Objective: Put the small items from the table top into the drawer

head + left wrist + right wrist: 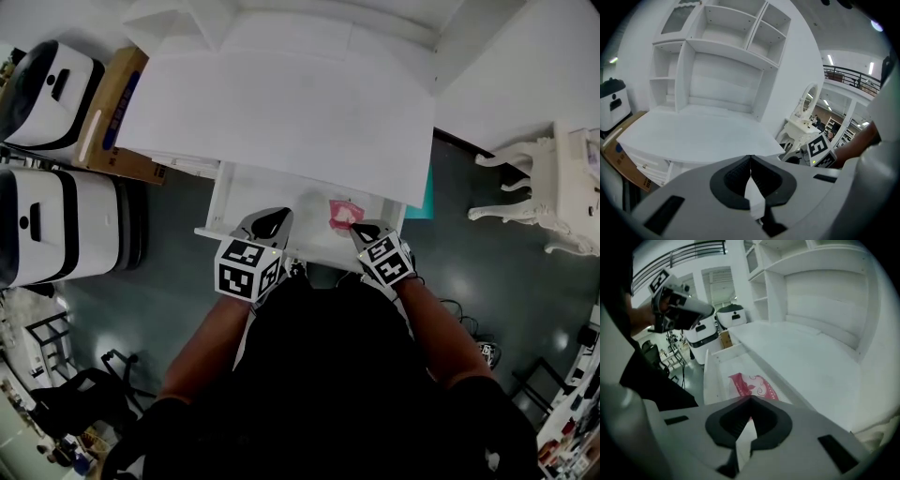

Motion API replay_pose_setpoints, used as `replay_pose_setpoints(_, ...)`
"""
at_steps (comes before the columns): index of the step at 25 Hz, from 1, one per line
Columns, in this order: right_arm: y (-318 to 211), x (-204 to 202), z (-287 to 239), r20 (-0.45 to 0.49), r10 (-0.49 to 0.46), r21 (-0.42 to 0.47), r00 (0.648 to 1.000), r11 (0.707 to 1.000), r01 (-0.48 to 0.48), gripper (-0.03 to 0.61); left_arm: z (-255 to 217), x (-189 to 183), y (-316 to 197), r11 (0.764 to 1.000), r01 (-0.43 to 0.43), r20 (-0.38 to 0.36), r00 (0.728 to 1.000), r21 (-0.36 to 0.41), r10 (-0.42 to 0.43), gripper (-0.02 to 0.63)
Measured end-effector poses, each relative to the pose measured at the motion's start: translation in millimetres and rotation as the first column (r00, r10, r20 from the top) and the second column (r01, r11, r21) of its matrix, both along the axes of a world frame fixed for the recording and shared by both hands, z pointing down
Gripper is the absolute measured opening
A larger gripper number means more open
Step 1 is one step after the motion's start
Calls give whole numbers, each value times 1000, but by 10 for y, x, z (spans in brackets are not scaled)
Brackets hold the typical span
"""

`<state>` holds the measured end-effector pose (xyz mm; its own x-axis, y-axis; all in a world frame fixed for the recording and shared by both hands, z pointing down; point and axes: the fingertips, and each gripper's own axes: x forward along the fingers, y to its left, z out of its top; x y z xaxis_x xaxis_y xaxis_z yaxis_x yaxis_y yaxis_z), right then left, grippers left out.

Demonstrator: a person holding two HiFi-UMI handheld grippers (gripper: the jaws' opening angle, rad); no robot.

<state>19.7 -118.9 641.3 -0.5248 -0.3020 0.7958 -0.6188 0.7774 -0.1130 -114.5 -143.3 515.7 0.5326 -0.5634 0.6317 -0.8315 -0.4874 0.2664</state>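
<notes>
The jaws of the left gripper [750, 160] are seen pressed together in its own view, with nothing between the dark pads. The jaws of the right gripper [750, 401] are likewise shut on nothing.

In the head view the left gripper [273, 221] and the right gripper [365, 230] are held side by side over the front edge of the open drawer [218, 202]. The right one is just beside the pink-patterned packet [344, 213].

That packet [752, 385] lies flat on the drawer floor, towards the right half and near the front. No other small item can be made out in the drawer [710, 369].

The table top [281, 103] above it is seen bare in all three views [693, 131] [806, 362], so the collecting is judged to be finished or nearly so. Closing the drawer is taken to be the step in hand.

- **Push points:** the shut jaw tips are best set against the drawer front, one towards each end, so that the push is shared evenly.
- **Direction:** the drawer is best driven straight in under the table top, slowly, so that it is not skewed on its runners.
- **Packet:** it is best checked first for lying flat and clear of the front lip, so that no corner is caught as the drawer goes home.
</notes>
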Motion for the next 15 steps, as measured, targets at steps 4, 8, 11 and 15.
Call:
replay_pose_setpoints(4,52,-128,451,-107,-111,-29,988,994,108,28,-15,21,34,1000,-6,3,1000,-2,6,11)
replay_pose_setpoints(8,171,-255,856,-161,-187,-130,969,977,167,28,-23,-21,82,1000,6,8,1000,-7,-6,11)
replay_pose_setpoints(11,242,-278,1058,-188,-220,-183,957,965,186,28,-13,-95,140,1000,28,13,1000,-13,-28,11)
replay_pose_setpoints(15,307,-281,1220,-205,-242,-237,948,952,192,29,11,-255,225,998,59,17,998,-26,-58,11)
